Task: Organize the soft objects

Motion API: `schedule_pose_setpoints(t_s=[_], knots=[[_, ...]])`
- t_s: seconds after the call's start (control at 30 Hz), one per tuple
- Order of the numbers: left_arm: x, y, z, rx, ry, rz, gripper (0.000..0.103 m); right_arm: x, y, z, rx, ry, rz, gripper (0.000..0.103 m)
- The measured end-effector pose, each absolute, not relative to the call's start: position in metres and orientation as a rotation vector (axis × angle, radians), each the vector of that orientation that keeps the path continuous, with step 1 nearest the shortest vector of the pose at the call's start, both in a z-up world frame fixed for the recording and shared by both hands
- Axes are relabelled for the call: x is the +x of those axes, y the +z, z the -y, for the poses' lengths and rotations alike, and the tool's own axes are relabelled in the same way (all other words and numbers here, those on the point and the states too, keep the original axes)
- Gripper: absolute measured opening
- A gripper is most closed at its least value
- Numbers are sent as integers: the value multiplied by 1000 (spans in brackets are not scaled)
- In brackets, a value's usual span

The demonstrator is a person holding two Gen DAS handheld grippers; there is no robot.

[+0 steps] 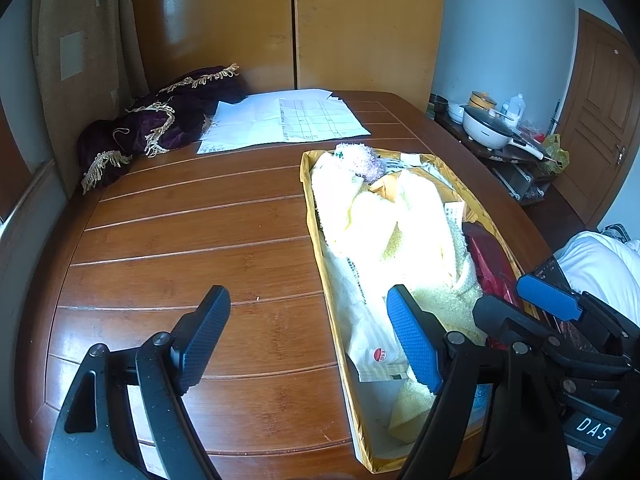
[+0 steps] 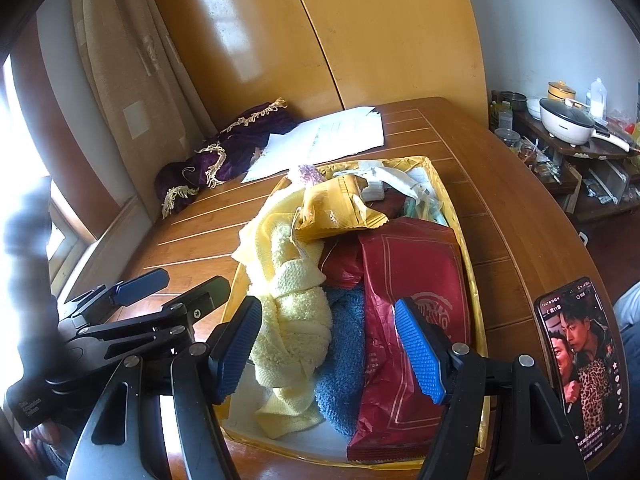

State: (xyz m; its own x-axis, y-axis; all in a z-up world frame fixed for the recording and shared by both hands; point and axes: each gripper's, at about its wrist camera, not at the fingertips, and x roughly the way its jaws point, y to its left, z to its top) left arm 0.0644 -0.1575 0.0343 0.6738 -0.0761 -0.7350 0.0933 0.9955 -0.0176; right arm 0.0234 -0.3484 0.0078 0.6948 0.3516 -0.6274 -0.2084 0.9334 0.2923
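Left gripper (image 1: 308, 334): jaws spread wide, holding nothing. One finger sits over bare tabletop, the other over the near end of the gold-lined box (image 1: 306, 184). Right gripper (image 2: 328, 346): jaws also apart, nothing between them, poised above the box's near end, over the pale yellow towel (image 2: 290, 300) and blue towel (image 2: 344, 344).

Box contents: yellow towel bunched along the left side; blue towel beside it, mostly covered; dark red foil bag (image 2: 416, 280) on the right; yellow snack packet (image 2: 336, 208) on top toward the far end; fuzzy lilac item (image 1: 360, 158) at the far corner, identity unclear. In the left wrist view the towel is washed out by glare and a printed paper wrapper (image 1: 368, 336) lies at the box's near left.

Surface: brown slatted wooden table (image 1: 192, 232). Far side: white paper sheets (image 1: 280, 120), purple fringed cloth (image 1: 160, 124). A phone (image 2: 580, 364) stands at the table's right edge, screen lit. Behind: wooden wardrobe (image 1: 296, 20), curtain (image 1: 80, 48). Right: cluttered side shelf with an electric pan (image 1: 488, 126).
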Motion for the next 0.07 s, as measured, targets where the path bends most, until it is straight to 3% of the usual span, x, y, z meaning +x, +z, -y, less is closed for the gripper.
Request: schedule_pose_setpoints(t_s=[0.07], knots=[[63,35,159,29,-90,-814,81,23,8,349,206,322,-737,71]])
